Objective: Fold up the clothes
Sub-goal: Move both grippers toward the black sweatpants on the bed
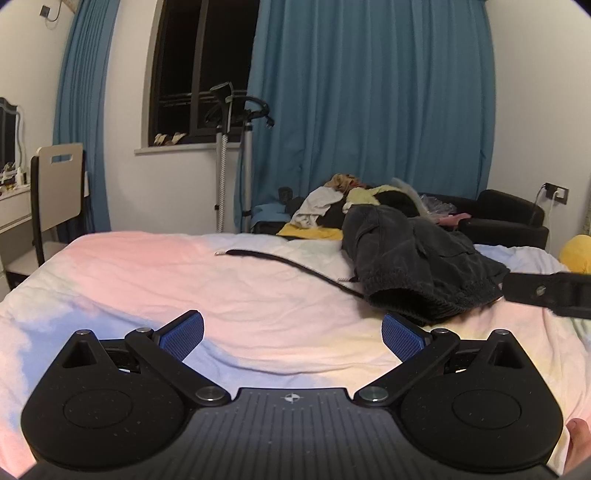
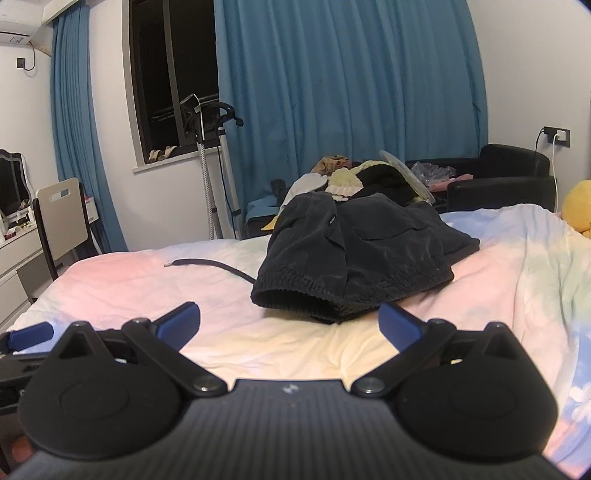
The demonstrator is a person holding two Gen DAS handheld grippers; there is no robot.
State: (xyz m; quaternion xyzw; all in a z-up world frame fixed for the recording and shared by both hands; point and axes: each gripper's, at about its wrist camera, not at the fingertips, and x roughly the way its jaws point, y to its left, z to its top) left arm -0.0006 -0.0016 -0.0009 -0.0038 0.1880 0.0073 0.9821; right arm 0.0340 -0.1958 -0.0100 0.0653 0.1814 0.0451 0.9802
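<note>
1. Left gripper: spread wide, empty, over bare bedsheet.
2. Dark trousers: crumpled, centre-far on bed, drawstring trailing left.
3. Right gripper: spread, empty, near waistband.
4. Step, judged: pre-grasp; next, pinch waistband, spread flat.

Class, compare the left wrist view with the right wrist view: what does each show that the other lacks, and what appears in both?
Left wrist only: the right tool's body at the edge, and a yellow cloth under the pile. Right wrist only: the air conditioner, and a blue pad of the left tool. Both: the dark shorts, their drawstring, the pastel bedsheet, blue curtains, both tools open.
</note>
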